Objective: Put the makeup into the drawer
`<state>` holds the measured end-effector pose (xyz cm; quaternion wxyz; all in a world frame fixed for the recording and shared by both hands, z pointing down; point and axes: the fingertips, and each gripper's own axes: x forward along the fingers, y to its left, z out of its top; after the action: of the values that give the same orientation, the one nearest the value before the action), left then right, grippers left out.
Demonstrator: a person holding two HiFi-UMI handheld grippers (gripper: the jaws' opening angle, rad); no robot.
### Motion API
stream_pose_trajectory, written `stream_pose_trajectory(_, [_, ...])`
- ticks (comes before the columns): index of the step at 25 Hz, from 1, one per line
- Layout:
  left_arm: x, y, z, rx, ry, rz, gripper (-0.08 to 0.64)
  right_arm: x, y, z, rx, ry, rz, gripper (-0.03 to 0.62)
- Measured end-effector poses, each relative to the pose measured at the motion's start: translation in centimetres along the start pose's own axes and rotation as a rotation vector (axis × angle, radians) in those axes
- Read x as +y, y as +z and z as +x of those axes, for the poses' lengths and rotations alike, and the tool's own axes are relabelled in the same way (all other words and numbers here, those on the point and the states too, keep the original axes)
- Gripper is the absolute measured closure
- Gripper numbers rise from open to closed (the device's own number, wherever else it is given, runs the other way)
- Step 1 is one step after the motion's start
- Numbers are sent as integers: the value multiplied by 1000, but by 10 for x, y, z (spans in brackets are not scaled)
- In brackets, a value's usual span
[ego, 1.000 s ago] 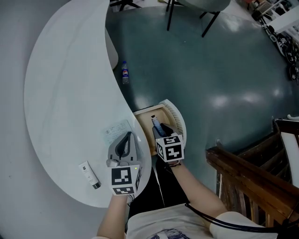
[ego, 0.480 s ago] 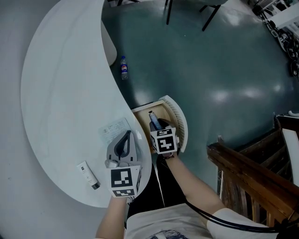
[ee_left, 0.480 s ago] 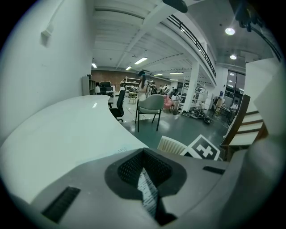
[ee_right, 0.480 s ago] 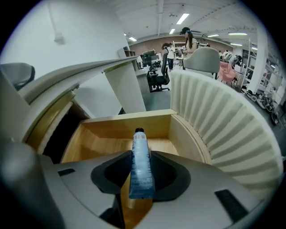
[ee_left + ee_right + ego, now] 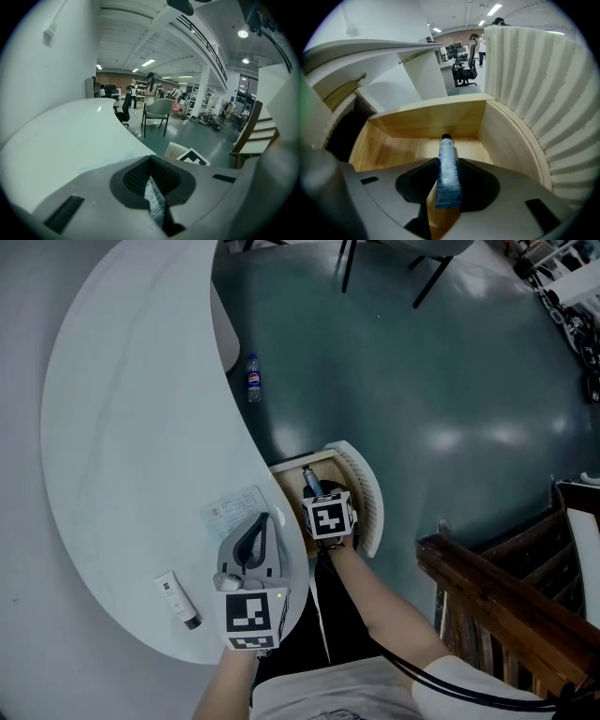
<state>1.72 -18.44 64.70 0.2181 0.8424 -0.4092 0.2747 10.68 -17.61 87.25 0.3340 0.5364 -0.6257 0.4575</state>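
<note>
Head view: the right tool (image 5: 315, 495) has gone lower into the wooden drawer (image 5: 287, 486), mid frame.

Left gripper view: the left tool (image 5: 150, 160) has its jaws together above a printed sheet (image 5: 155, 204) on the table (image 5: 61, 140).

Right gripper view: the jaws are clamped on the blue tube (image 5: 448, 173), which pokes into the drawer.

Glossy dark teal floor (image 5: 422, 381) under ceiling strip lights (image 5: 148, 62). A curved white bench (image 5: 131, 427) runs along a plain white wall (image 5: 51, 70). A bottle (image 5: 252, 379) sits on the floor near the bench. Wooden stairs (image 5: 497, 601) are at the right, and a grey chair (image 5: 157, 108) stands farther off.
</note>
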Motion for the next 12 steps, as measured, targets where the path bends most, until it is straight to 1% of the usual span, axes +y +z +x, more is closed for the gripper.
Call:
stream_pose_trajectory(5, [1,0,0,6,3,0,512,1,-7,10,35,-9,-9,448])
stream_pose_trajectory(12, [2,-1,1,18,15,-3,512,-1,-7,18,39,-2,-21,448])
